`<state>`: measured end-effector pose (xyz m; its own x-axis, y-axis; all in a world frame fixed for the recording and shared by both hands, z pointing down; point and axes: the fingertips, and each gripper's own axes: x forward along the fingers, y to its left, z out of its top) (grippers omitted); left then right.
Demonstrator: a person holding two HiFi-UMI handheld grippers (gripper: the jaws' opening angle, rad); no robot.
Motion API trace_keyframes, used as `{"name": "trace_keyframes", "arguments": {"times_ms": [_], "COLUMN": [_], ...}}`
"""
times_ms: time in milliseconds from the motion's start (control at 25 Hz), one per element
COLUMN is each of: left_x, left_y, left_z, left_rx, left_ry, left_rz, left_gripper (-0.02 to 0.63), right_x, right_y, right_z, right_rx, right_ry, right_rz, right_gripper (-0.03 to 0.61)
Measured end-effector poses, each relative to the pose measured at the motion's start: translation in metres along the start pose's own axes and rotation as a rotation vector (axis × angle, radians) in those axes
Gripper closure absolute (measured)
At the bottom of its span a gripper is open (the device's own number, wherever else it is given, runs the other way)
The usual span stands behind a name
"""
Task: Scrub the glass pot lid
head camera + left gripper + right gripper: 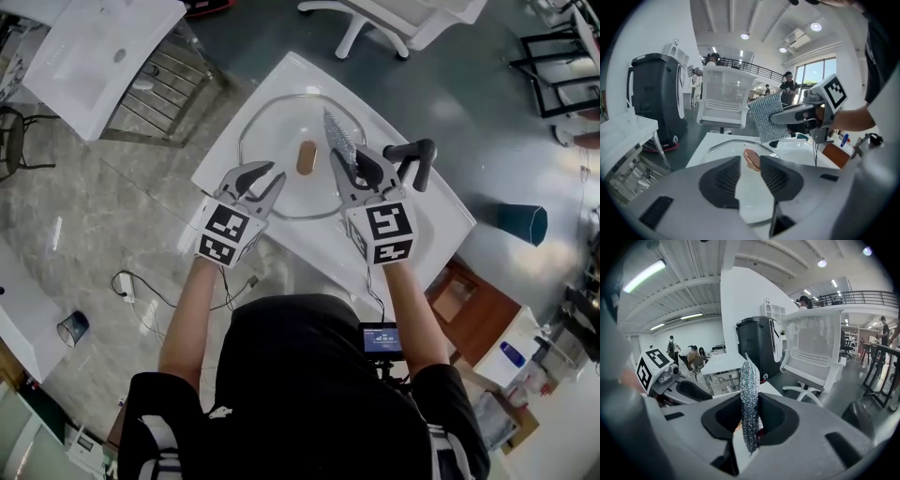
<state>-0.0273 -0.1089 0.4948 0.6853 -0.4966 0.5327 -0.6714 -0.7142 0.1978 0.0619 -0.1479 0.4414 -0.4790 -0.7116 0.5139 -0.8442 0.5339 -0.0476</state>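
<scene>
The glass pot lid (pixel 272 150) lies flat on the white surface (pixel 422 216), knob side up, with its copper-coloured knob (pixel 307 157) at the centre. It is probably rigid, smooth and fairly heavy. It is likely to slide on the slick surface under a sideways rub, and to chip if it is knocked or dropped. The knob looks like the surest hold, since the thin rim offers the jaws little. The left gripper (pixel 274 173) hovers over the lid's near-left rim with its jaws slightly parted and nothing between them, so the lid is not yet steadied. The right gripper (pixel 349 155) is clenched on a silvery mesh scrubbing pad (pixel 339 139), pinched by its lower part. The pad stands upright above the lid, looks light and pliable, and should bend when pressed down.
</scene>
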Motion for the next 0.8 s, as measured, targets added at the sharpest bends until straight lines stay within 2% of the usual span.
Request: {"name": "trace_keyframes", "arguments": {"times_ms": [40, 80, 240, 440, 800], "left_x": [0.004, 0.007, 0.018, 0.026, 0.036], "left_y": [-0.001, 0.000, 0.004, 0.002, 0.008], "left_z": [-0.005, -0.010, -0.029, -0.044, -0.060], "left_rx": [0.006, 0.017, 0.086, 0.152, 0.199], "left_ry": [0.012, 0.028, 0.105, 0.170, 0.263], "left_rz": [-0.015, -0.024, -0.021, -0.057, -0.065], "left_gripper": [0.465, 0.428, 0.388, 0.359, 0.330], "right_x": [0.001, 0.002, 0.004, 0.004, 0.008], "right_y": [-0.001, -0.001, -0.003, -0.008, -0.009], "right_z": [-0.002, -0.005, -0.013, -0.023, -0.040], "right_rx": [0.001, 0.003, 0.006, -0.002, -0.015], "right_ry": [0.003, 0.008, 0.023, 0.047, 0.088], "right_rz": [0.000, 0.000, 0.000, -0.004, 0.000], "right_gripper": [0.505, 0.505, 0.505, 0.505, 0.505]}}
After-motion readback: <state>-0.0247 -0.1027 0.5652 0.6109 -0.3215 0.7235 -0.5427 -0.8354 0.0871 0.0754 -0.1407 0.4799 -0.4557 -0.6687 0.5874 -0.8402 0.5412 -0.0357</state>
